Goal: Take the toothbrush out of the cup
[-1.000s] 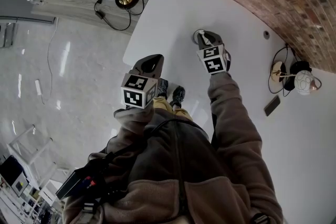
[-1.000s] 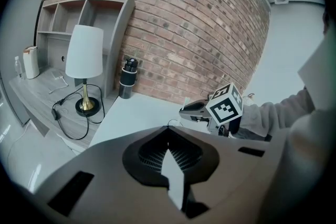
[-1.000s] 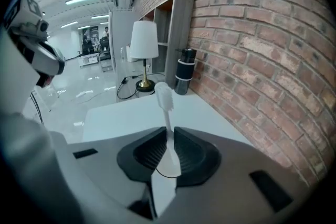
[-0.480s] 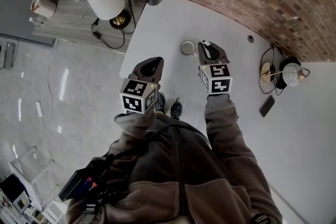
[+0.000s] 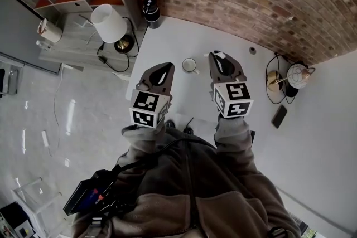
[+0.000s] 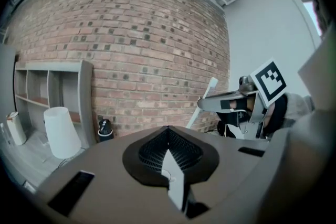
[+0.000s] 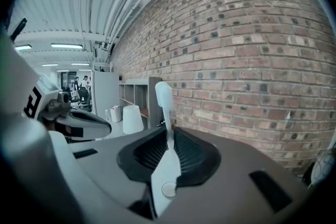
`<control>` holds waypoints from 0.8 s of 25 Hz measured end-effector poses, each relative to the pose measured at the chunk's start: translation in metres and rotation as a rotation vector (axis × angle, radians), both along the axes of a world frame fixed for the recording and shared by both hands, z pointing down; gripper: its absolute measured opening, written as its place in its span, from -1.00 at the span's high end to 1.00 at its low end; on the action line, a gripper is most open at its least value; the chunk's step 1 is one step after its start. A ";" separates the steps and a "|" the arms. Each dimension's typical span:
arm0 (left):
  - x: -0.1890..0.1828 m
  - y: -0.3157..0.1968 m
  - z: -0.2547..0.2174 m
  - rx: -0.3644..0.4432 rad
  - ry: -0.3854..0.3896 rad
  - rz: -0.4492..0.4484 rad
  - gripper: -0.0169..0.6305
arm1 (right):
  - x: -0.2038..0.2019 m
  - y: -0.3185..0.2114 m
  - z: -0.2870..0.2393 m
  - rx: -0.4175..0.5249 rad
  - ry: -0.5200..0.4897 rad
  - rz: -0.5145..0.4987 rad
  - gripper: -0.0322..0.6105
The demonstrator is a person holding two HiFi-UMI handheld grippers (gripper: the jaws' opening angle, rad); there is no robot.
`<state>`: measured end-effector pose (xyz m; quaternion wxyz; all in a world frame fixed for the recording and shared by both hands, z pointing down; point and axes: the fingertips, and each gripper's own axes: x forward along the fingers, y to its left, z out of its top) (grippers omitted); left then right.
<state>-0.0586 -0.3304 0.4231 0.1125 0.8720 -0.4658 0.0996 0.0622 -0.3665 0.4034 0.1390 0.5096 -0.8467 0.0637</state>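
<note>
1. Right gripper (image 7: pixel 169 136): jaws clamped on the toothbrush (image 7: pixel 163 97). The brush stands up out of the jaws, head uppermost, against the brick wall (image 7: pixel 252 60).
2. The toothbrush is clear of the cup (image 5: pixel 189 65). The cup stands alone on the white table (image 5: pixel 178 36); in the head view it shows between the two grippers' tips.
3. Left gripper (image 6: pixel 168 132): jaws pressed together, nothing between them.
4. Both grippers are side by side over the table, pointing toward the wall.
5. A white lamp (image 5: pixel 109 23) stands off the table's left end.
</note>
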 end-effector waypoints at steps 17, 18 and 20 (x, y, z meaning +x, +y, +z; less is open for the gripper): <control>0.020 0.013 -0.117 0.296 0.030 -0.009 0.93 | 0.016 0.032 -0.111 0.260 -0.057 0.005 0.75; 0.020 0.013 -0.120 0.307 0.030 -0.013 0.93 | 0.016 0.033 -0.116 0.275 -0.060 0.005 0.75; 0.019 0.014 -0.128 0.327 0.028 -0.019 0.93 | 0.016 0.034 -0.124 0.302 -0.066 0.006 0.75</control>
